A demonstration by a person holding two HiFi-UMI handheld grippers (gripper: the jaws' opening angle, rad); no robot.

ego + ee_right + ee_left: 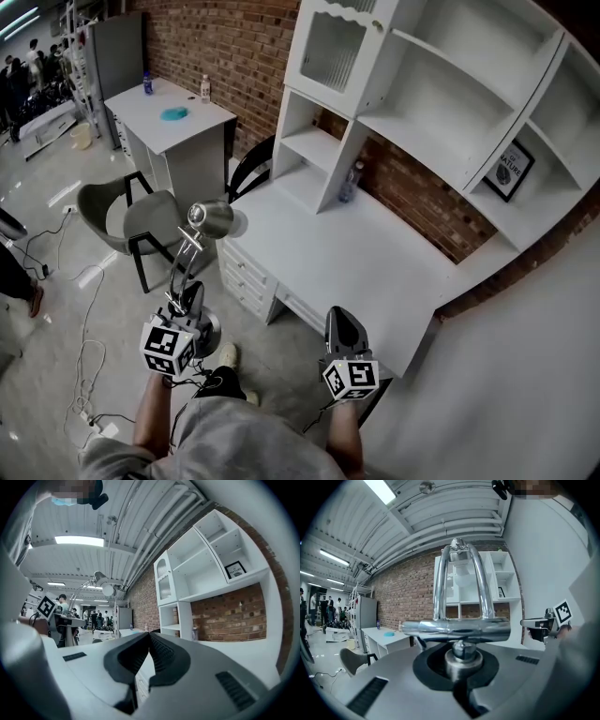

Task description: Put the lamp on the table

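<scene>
A chrome desk lamp with a jointed arm stands up from my left gripper, which is shut on its stem just above the round base. In the left gripper view the chrome stem sits clamped between the jaws, the crossbar and twin arm rods above it. The lamp hangs over the floor, left of the white desk. My right gripper is shut and empty near the desk's front edge; its closed jaws hold nothing, and the lamp shows to its left.
A white hutch of shelves stands on the desk's back, with a water bottle and a framed picture. A grey chair and a second white table stand to the left. Cables trail on the floor.
</scene>
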